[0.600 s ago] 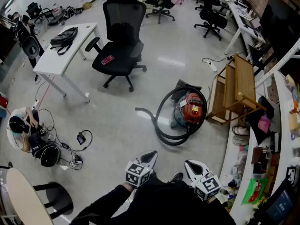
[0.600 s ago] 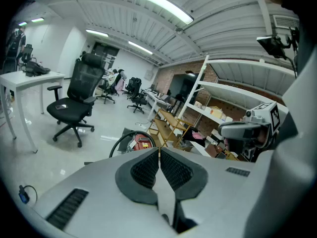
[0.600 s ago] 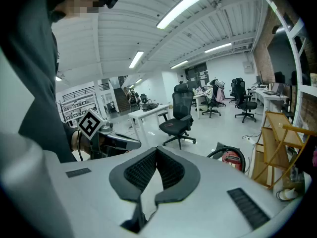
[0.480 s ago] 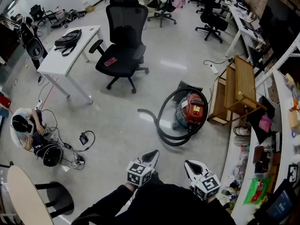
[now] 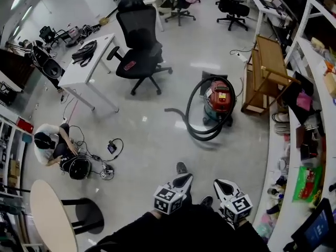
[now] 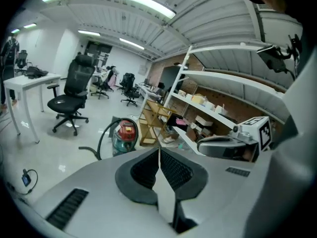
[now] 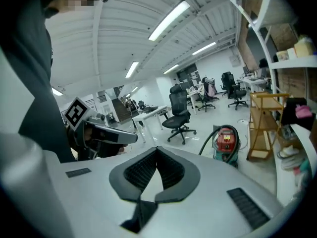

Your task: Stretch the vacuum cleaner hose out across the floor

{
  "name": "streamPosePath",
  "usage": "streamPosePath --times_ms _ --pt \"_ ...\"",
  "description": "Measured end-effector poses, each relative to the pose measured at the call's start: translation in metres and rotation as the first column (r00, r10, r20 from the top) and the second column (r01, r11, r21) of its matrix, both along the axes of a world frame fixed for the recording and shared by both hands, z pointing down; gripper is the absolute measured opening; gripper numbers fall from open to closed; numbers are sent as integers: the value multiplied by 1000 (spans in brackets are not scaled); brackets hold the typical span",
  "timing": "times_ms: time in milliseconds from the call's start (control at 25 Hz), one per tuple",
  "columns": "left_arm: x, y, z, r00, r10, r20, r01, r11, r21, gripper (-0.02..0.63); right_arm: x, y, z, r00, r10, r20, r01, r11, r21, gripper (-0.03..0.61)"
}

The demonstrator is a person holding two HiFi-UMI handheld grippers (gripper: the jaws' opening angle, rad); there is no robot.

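Note:
A red vacuum cleaner (image 5: pixel 219 100) stands on the grey floor well ahead of me. Its black hose (image 5: pixel 202 135) curls in a loop round it, and the free end (image 5: pixel 169 110) lies to the left. My left gripper (image 5: pixel 184 179) and right gripper (image 5: pixel 220 184) are held close to my body, far short of the hose. Both are shut with nothing between the jaws. The left gripper view shows shut jaws (image 6: pixel 159 150) with the vacuum cleaner (image 6: pixel 125 133) beyond. In the right gripper view the jaws (image 7: pixel 157 150) are also shut, with the vacuum cleaner (image 7: pixel 226 139) in the distance.
A black office chair (image 5: pixel 139 51) and a white table (image 5: pixel 86 62) stand beyond the hose. A wooden rack (image 5: pixel 265 72) is right of the vacuum cleaner. Cluttered shelves (image 5: pixel 310 140) run along the right. A person (image 5: pixel 50 143) crouches among cables at the left. A round table (image 5: pixel 50 219) is near left.
The head view has shifted, so the vacuum cleaner, chair and table sit higher and look farther off. Both grippers stay shut near my body and sit a little lower right in the picture.

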State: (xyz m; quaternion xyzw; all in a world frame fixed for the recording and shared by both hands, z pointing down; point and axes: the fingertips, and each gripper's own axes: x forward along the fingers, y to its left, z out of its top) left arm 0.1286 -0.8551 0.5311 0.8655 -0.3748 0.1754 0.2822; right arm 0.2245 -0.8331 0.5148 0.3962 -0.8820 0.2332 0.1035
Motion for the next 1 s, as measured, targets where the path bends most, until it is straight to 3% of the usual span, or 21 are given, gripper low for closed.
streamPosePath --times_ms 80,160,280,480,760,1000 --pt "14 35 1 997 66 45 -66 998 -5 28 15 31 8 999 34 26 -33 999 -39 14" --pt "17 52 -3 994 73 78 -73 997 -7 28 24 55 12 998 50 30 -48 997 -54 14" --pt "17 65 -12 998 39 42 -37 999 -34 28 32 78 8 997 76 26 -74 996 -57 14" --pt "3 104 -17 996 84 22 -83 996 -10 28 25 113 3 992 126 7 -126 991 -42 14" --pt "-105 163 6 998 36 -60 -39 998 -44 28 -53 172 19 985 154 -78 -159 985 -67 14" --pt "-211 206 48 998 31 -49 -37 992 -120 28 -159 216 17 979 132 -154 -152 980 -126 14"
